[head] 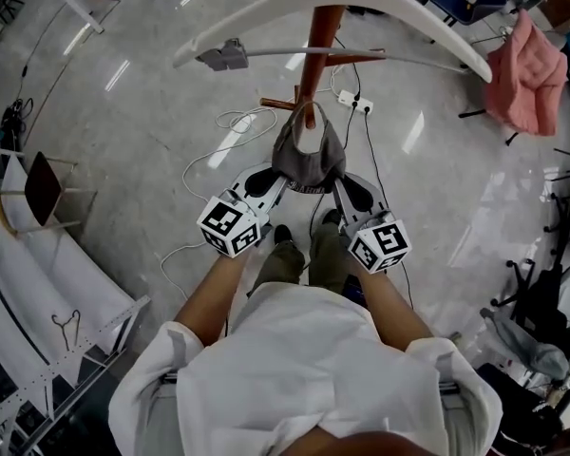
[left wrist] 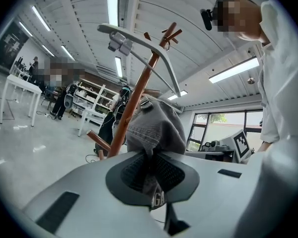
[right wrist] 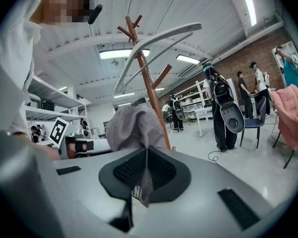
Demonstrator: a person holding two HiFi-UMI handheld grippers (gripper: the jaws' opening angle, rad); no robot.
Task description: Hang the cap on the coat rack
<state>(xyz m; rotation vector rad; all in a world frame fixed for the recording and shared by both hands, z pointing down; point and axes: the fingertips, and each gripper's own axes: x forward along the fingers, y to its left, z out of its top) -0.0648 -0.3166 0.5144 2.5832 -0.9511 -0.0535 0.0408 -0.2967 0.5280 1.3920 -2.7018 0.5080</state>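
While the gray cap [head: 309, 155] is up by the coat rack [head: 320, 41], the left gripper [head: 277, 180] and right gripper [head: 340, 186] both pinch it — one each side.

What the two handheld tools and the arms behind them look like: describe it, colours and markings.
Left tool and right tool are light grey shells with black ribbed pads. Each carries a white cube of black square markers. The person wears a white short-sleeved top.

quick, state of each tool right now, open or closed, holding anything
left tool: closed on the cap
right tool: closed on the same cap
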